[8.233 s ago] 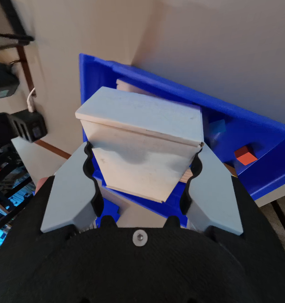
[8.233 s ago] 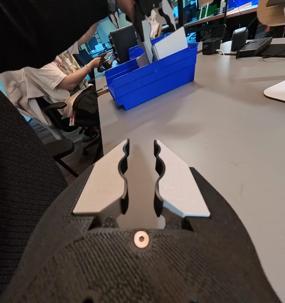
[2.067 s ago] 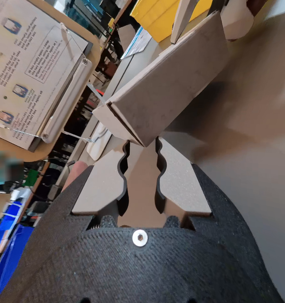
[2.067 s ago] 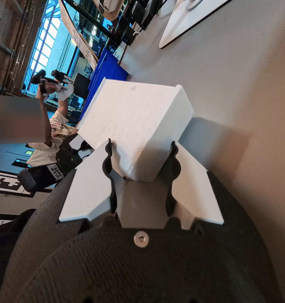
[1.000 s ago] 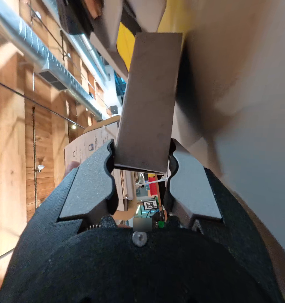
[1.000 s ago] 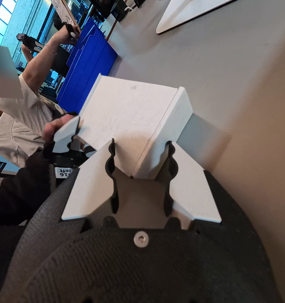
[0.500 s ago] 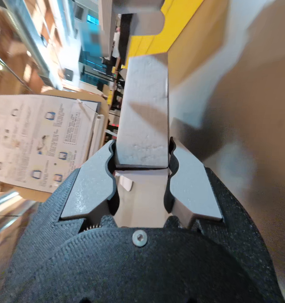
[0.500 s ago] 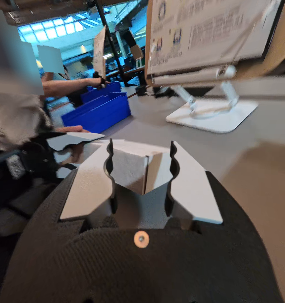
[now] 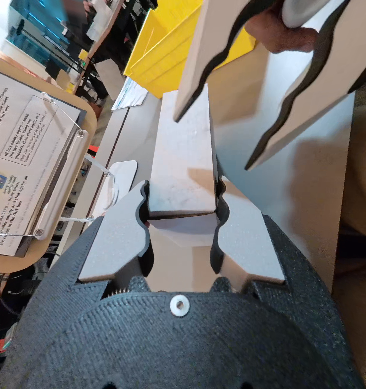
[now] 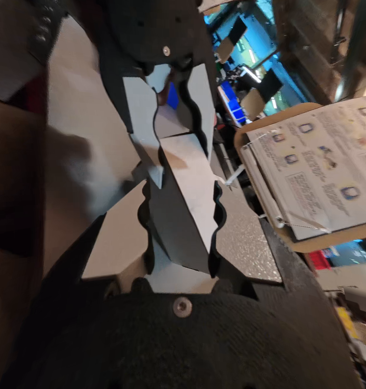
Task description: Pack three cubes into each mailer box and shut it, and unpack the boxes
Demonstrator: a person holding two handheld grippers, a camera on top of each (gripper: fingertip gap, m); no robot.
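The right hand-held gripper (image 9: 211, 145) has let go of the mailer box (image 9: 184, 160) and lifted.

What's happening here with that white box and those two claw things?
A person works two handheld grippers on one closed white mailer box over a grey table. The left gripper clamps one end; the right gripper straddles the other end, though that view is blurred. A yellow bin sits behind.
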